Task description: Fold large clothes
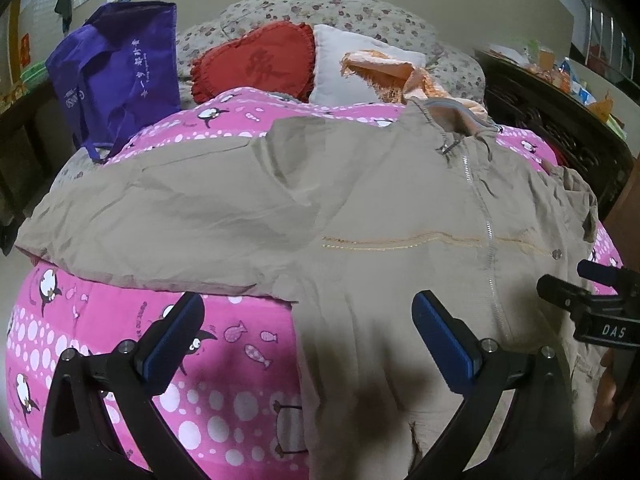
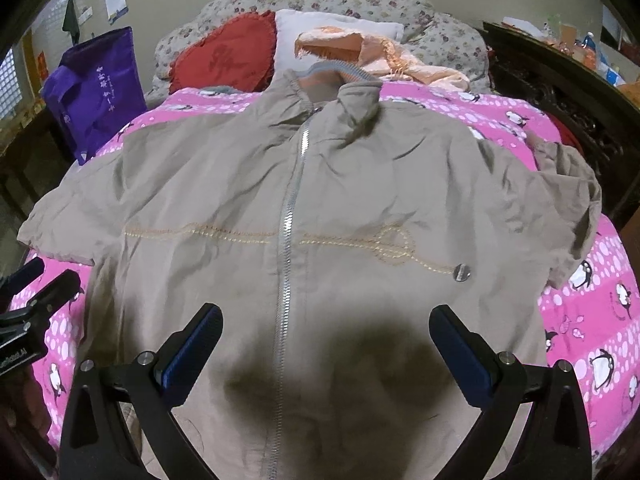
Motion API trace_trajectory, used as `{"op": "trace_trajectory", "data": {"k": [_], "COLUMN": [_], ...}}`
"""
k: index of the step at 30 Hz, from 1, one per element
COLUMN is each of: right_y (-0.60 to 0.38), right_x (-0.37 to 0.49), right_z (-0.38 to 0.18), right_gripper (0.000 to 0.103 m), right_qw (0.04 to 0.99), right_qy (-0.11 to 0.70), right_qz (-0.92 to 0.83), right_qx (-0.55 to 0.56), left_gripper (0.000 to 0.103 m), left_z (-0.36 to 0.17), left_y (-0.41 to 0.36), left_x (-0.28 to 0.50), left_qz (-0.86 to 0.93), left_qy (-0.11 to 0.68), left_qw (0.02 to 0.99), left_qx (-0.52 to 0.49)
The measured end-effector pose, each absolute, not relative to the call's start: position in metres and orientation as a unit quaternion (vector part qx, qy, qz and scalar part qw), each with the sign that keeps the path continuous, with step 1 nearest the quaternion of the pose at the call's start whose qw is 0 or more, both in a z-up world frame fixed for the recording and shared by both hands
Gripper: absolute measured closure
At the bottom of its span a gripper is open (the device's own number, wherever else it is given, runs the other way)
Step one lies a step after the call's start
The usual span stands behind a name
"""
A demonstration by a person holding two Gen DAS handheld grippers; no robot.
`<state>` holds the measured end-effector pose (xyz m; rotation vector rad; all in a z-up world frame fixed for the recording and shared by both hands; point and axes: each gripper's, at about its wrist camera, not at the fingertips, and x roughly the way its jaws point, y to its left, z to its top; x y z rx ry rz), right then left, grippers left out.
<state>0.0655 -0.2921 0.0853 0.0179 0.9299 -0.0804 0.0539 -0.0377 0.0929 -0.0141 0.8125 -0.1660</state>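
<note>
Where creased khaki jacket (image 2: 320, 200) lies flat, silver zip (image 2: 286, 248), pink quilt (image 2: 592, 312)

Jacket (image 2: 360, 184): thin woven cloth, matt tan, creased, with a shiny metal zip (image 2: 289, 216), a metal snap (image 2: 461, 272) and yellow stitched embroidery. Quilt (image 1: 224, 364): soft printed pink cloth, matt. Far left bag (image 1: 116, 68): purple fabric, slight sheen. Gripper fingers (image 2: 192, 344): matt black plastic with blue pads and bright metal bolts.
</note>
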Motion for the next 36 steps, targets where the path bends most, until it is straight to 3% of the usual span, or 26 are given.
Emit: {"op": "trace_trajectory", "data": {"k": [13,26,36], "right_y": [-0.280,-0.263,-0.254], "right_x": [0.067,0.070,0.077], "right_z": [0.084,0.082,0.074], "right_gripper": [0.000,0.000,0.000], "right_qw": [0.892,0.886,0.879], "right_qy": [0.452,0.463,0.476], "right_qz": [-0.023,0.008,0.015], "right_qx": [-0.007,-0.017,-0.025], "left_gripper": [0.000,0.000,0.000], "left_z": [0.089,0.092,0.045], "left_y": [0.004,0.219,0.286], "left_x": [0.065,0.090,0.112], "left_qz": [-0.056,0.126,0.179], "left_qy": [0.409,0.360,0.347], "left_qw": [0.909,0.871,0.818], "left_qx": [-0.052,-0.310,-0.423]}}
